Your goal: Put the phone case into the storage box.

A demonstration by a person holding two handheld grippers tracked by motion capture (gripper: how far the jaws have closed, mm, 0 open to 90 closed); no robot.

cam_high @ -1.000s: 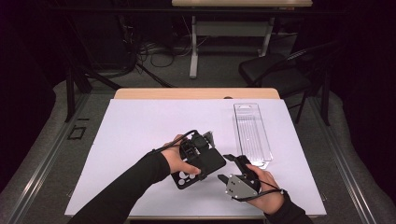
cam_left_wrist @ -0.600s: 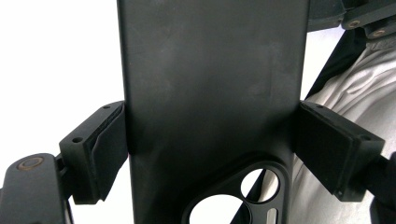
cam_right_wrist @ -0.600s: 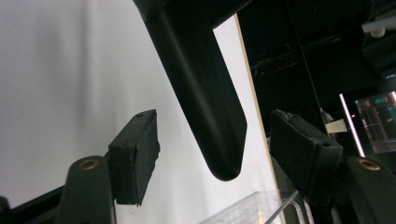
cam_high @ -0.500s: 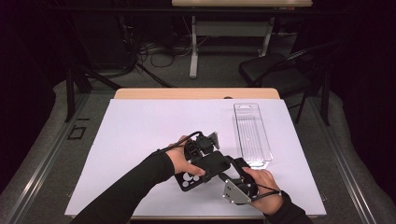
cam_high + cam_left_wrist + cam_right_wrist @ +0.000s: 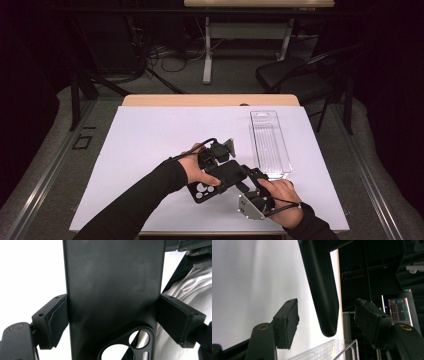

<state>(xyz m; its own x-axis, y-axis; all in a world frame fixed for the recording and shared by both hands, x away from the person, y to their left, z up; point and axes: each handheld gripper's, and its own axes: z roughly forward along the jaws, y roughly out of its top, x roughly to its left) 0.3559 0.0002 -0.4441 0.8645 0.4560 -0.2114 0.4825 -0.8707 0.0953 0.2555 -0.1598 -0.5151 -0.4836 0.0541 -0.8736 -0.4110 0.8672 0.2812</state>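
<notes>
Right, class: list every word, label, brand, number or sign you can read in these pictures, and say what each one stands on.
None can be read.
Matt black phone case: no print on the back that shows.
Clear plastic oblong tray: no label.
White table cover: plain.
Lit screen in the dark background: coloured marks, too small and blurred to read.

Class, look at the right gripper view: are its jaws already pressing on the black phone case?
No, the phone case hangs between the right gripper pads with gaps both sides.

The flat black phone case with round camera cutouts (image 5: 112,290) runs off top and bottom of the left gripper view — in the right gripper view the clear plastic tray (image 5: 329,350) is cut by the bottom edge
</notes>
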